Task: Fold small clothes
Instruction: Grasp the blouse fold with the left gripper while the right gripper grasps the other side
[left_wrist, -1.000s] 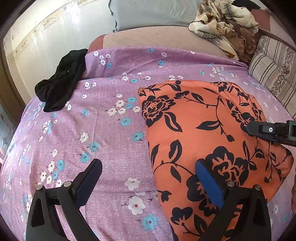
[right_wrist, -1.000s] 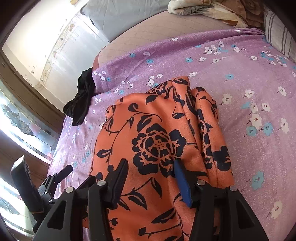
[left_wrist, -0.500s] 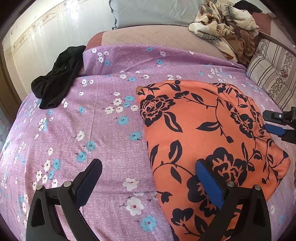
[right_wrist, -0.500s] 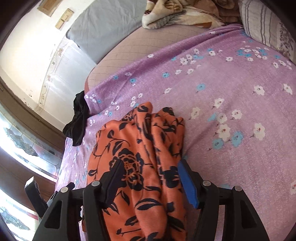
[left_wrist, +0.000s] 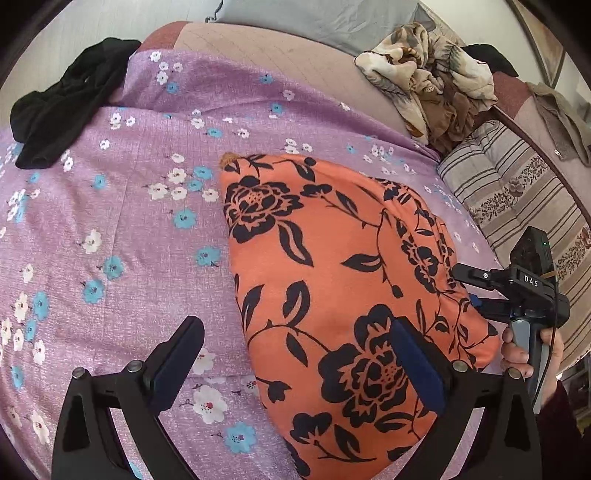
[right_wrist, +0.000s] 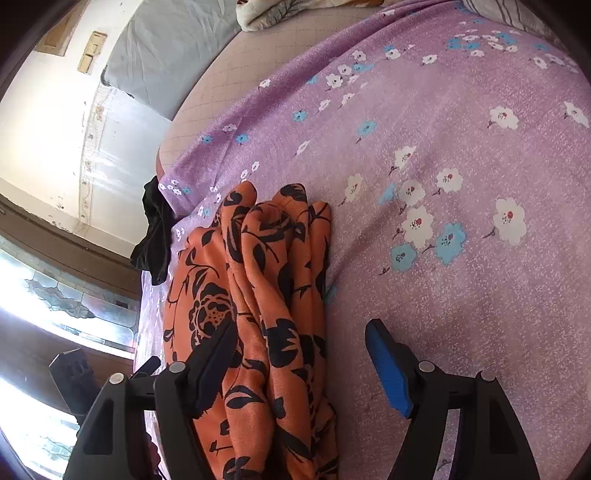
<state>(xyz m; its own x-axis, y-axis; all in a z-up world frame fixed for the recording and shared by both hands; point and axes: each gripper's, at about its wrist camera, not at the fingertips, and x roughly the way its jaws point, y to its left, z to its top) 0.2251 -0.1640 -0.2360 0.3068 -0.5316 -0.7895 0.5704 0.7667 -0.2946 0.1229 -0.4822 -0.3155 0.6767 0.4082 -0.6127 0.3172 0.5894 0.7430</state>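
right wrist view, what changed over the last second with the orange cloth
The right tongs slid rightward off the orange black-flowered garment: its bunched edge now sits between the open fingers beside bare purple floral sheet, gripped by neither. The left tongs stayed open over the garment's near edge; the black cloth did not move.

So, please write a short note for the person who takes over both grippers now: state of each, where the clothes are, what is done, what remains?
Left gripper: open, holding nothing, over the near left edge of the orange cloth.
Right gripper: open, at the cloth's bunched right edge, not gripping.
The cloth lies on the purple sheet, partly folded and rumpled on the right. A black garment waits at the far left.
Left to do: neaten and finish this fold, then the others.
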